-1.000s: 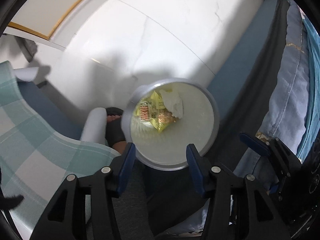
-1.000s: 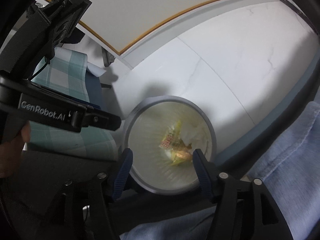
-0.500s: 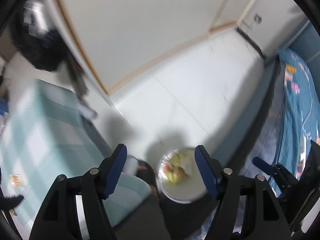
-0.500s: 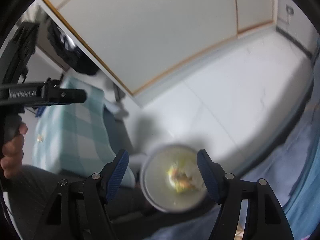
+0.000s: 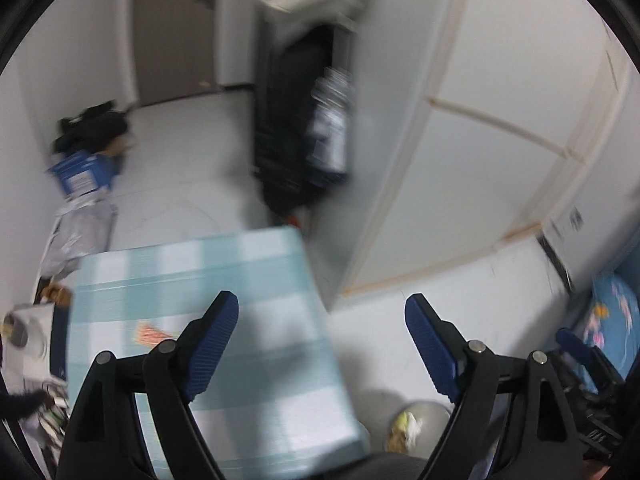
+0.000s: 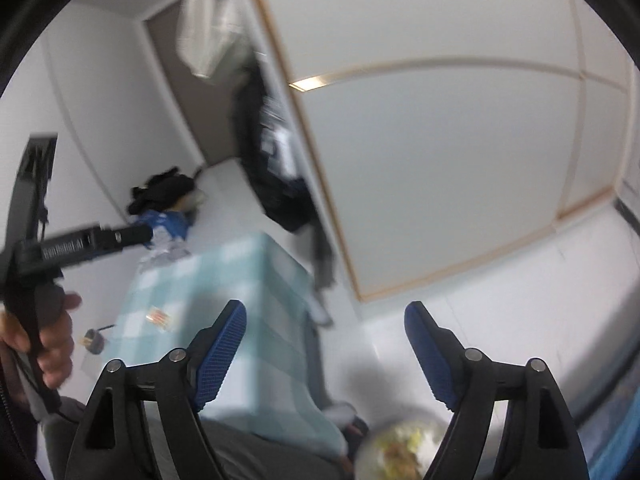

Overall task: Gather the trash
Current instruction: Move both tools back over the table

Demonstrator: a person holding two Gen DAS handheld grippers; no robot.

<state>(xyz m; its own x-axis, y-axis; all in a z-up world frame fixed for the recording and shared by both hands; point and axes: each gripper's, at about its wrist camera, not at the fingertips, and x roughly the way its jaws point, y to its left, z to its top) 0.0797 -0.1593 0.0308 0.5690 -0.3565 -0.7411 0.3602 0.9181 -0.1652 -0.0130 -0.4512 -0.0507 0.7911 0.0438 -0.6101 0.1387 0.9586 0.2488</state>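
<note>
With both hands now lifted off bin (image 5: 420, 424), I see left gripper (image 5: 320, 344) and right gripper (image 6: 324, 344) empty, jaws opening wide. Earlier trash sits inside bin; next wrapper (image 5: 150, 334) lies on checked table (image 5: 248, 264) (blurred), not yet approached.

Even, soft indoor light, fairly bright; motion blur smears the room in both views, while the tongs' arms stay sharp. Fisheye bends the walls; black vignette rings the corners.
</note>
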